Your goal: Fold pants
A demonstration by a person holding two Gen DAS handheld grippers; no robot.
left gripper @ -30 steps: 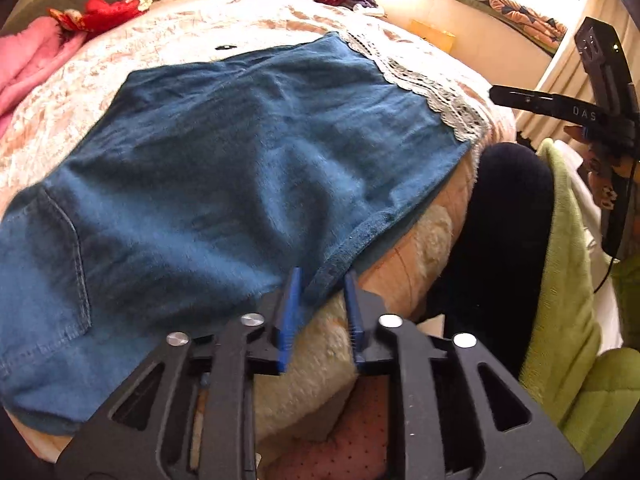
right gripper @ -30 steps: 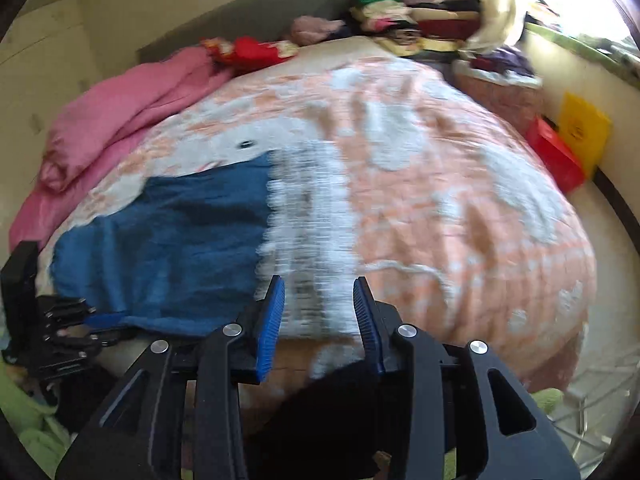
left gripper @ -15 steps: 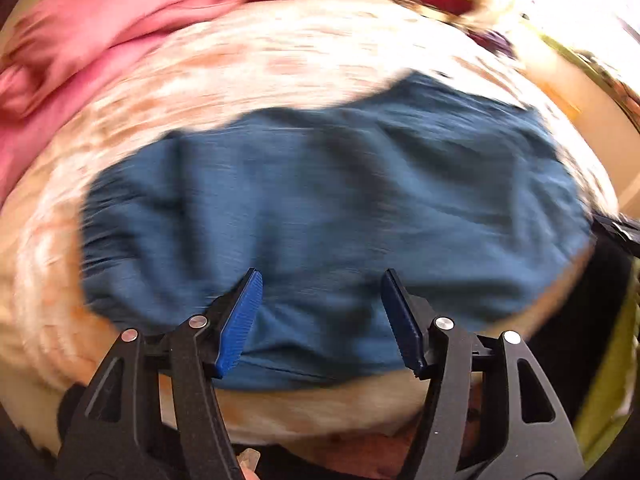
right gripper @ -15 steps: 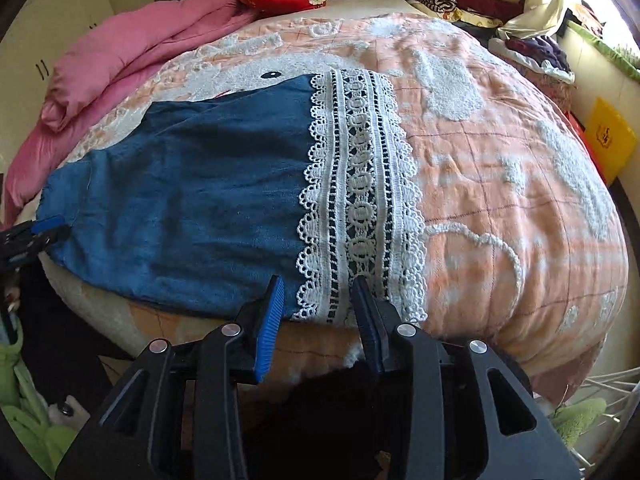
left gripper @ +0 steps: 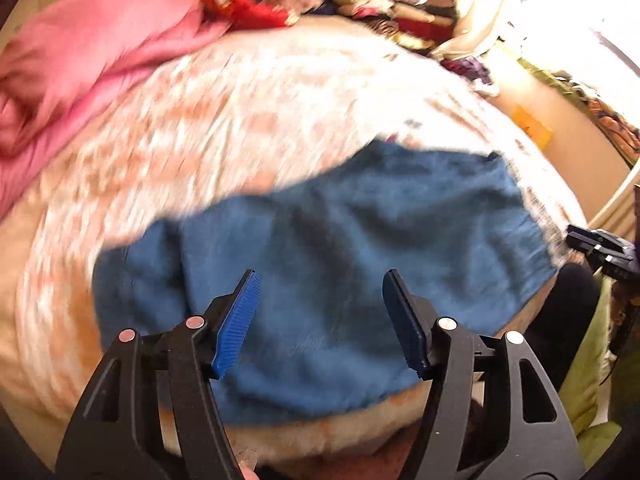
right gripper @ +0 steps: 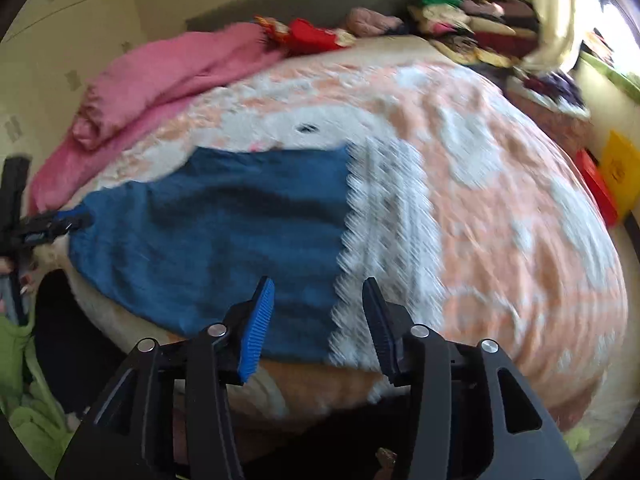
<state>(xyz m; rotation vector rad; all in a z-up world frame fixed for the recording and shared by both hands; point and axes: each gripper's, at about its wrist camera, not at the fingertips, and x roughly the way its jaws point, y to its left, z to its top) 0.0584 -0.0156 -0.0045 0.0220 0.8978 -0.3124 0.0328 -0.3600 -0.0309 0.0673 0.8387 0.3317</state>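
**Both grippers empty above the denim**

Your left gripper (left gripper: 318,320) hangs over the waist end of the blue denim pants with a white lace hem (left gripper: 328,264), its blue-padded fingers (left gripper: 236,320) spread wide with nothing between them. Your right gripper (right gripper: 318,320) sits over the other end of the pants (right gripper: 224,248), where the denim meets the white lace band (right gripper: 384,240); its jaws are parted too, somewhat less widely, and hold nothing.

The pants lie flat and spread out on the peach-and-white patterned bedspread (right gripper: 500,208), along the bedspread's near edge, with the lace end toward your right. A crumpled pink blanket (right gripper: 168,76) lies at the far left of the bedspread, well apart from the pants. A heap of mixed clothes (right gripper: 460,20) is stacked at the bedspread's far right corner (both views are motion-blurred, so finer detail is lost).
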